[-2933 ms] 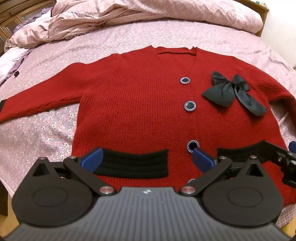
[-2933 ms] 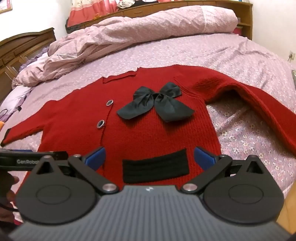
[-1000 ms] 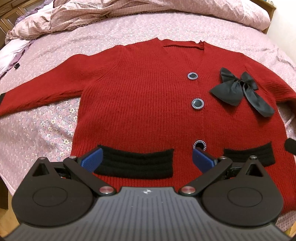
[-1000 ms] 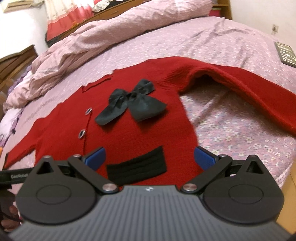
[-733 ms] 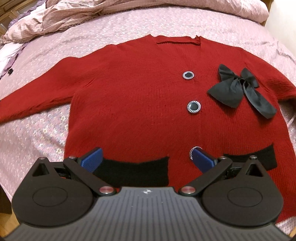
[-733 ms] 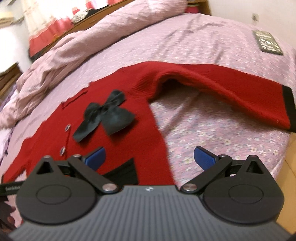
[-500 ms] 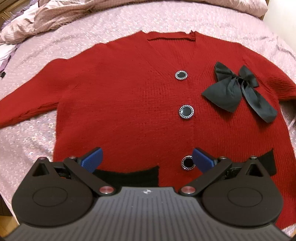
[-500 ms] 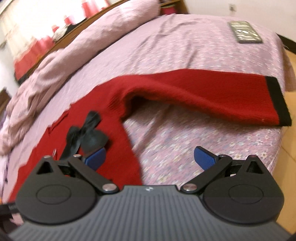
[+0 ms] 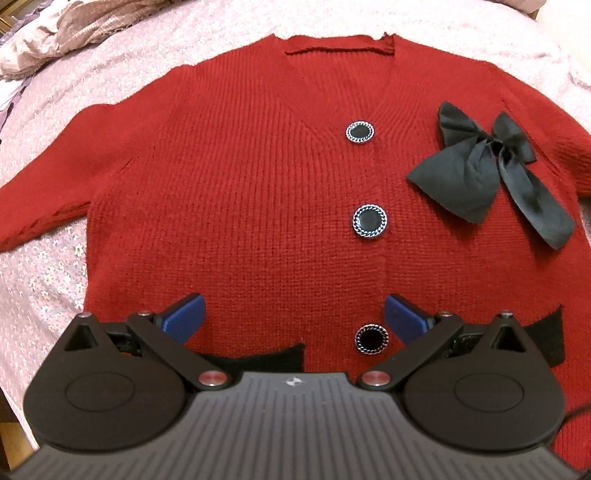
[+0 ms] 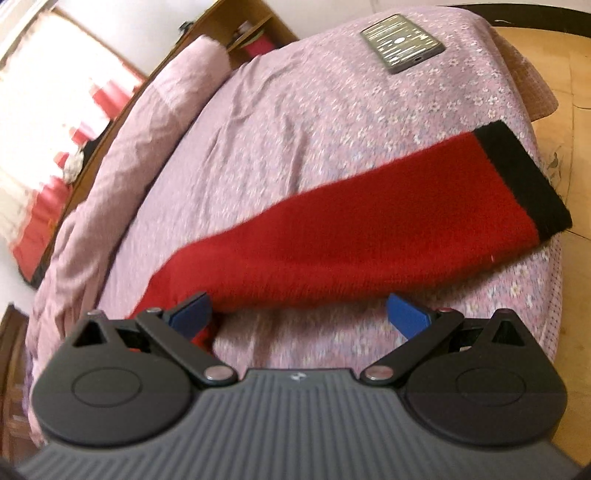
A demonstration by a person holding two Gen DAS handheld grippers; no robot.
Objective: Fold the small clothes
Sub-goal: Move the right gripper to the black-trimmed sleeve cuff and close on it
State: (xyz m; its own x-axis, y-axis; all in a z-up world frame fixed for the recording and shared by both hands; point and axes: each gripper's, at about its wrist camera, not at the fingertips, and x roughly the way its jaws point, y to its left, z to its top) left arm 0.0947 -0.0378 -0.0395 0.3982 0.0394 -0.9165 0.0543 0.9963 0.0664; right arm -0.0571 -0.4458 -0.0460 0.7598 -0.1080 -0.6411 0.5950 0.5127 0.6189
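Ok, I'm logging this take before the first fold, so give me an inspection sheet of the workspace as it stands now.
Surface: bed with pink floral sheet.
Job's things: red cardigan lying flat, front up, buttoned; black bow on its chest; sleeve stretched out toward the bed edge, black cuff at the end.
Clutter: phone near the bed corner; crumpled duvet at the head.
Grippers: left gripper open above the hem; right gripper open near the sleeve; neither holds anything.
Cables: nothing seen.
Surroundings: wooden headboard, wooden floor.
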